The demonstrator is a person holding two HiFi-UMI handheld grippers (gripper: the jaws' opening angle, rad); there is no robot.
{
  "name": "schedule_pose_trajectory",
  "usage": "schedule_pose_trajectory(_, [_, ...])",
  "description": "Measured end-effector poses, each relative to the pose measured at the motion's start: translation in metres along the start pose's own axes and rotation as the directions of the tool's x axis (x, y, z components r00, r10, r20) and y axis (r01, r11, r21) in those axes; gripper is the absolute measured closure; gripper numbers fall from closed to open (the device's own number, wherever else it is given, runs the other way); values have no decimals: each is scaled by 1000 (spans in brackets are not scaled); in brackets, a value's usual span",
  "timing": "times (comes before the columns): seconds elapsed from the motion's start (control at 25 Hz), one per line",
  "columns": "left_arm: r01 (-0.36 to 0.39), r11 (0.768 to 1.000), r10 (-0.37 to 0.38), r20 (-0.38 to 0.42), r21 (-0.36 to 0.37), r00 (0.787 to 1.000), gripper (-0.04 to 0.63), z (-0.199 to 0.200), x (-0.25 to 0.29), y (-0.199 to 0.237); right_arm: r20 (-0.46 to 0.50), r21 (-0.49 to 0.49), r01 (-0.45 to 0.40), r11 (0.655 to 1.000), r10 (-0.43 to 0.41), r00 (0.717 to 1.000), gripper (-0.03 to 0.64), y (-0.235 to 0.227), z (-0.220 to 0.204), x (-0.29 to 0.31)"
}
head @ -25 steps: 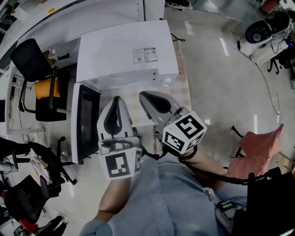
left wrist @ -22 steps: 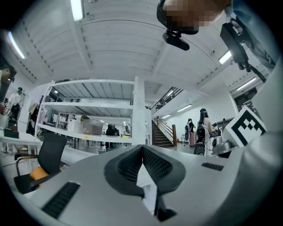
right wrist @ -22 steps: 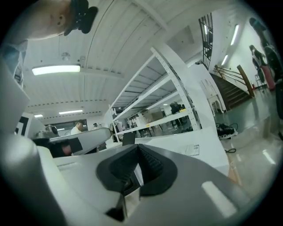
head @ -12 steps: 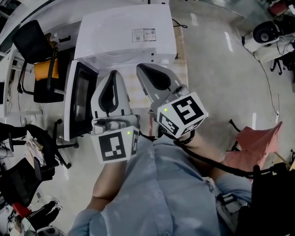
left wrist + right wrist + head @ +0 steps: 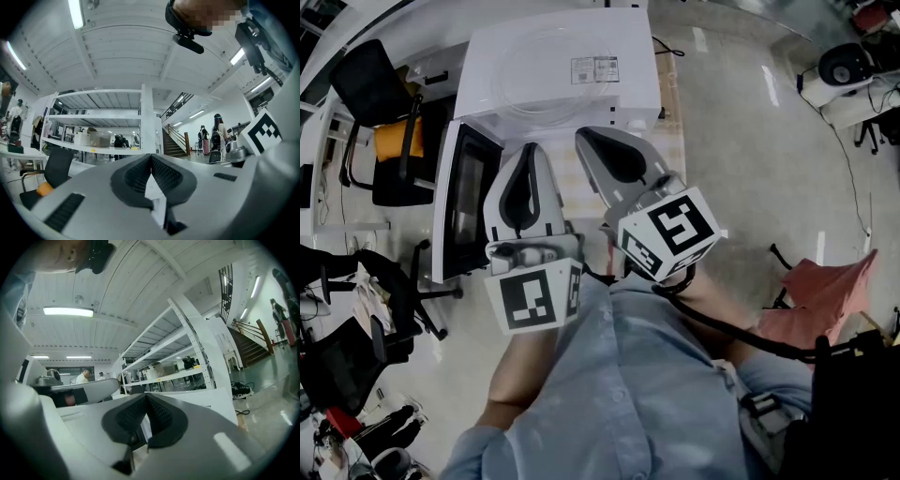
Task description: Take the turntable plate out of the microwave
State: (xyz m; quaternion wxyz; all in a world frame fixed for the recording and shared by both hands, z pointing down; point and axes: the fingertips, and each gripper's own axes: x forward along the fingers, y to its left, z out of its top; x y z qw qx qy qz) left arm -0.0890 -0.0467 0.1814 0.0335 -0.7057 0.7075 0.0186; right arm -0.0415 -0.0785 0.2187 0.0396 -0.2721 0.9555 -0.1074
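- Both grippers have come up a little since a second ago, and the right gripper [image 5: 145, 400] has rolled a bit; the microwave [image 5: 639, 94] and its door [image 5: 459, 211] sit as they did.
- We hold the left gripper [image 5: 151, 160] shut with nothing in it, its two dark pads meeting at the tips; the right gripper is shut and empty too.
- Both grippers point level, side by side, just in front of the microwave; the door hangs wide open to the left.
- We see a faint round ring on the microwave's flat top; we think that is the turntable plate [image 5: 551, 73], lying flat up there and no longer inside.
- The plate looks clear like glass, thin and wide; the white top shows right through it; it is well apart from both grippers.
- We cannot see inside the microwave from above.
- We think the taking-out step is done; what is left may be to pull back, and maybe to push the door closed; that calls for a slow, soft push so the glass does not slide off.
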Motion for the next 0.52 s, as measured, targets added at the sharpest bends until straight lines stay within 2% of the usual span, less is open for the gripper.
schedule_pose_trajectory(0.52, [-11, 1000, 11, 2, 6, 1000, 588, 1, 3, 2, 12, -3, -15, 1000, 15, 1000, 617, -2, 4, 5])
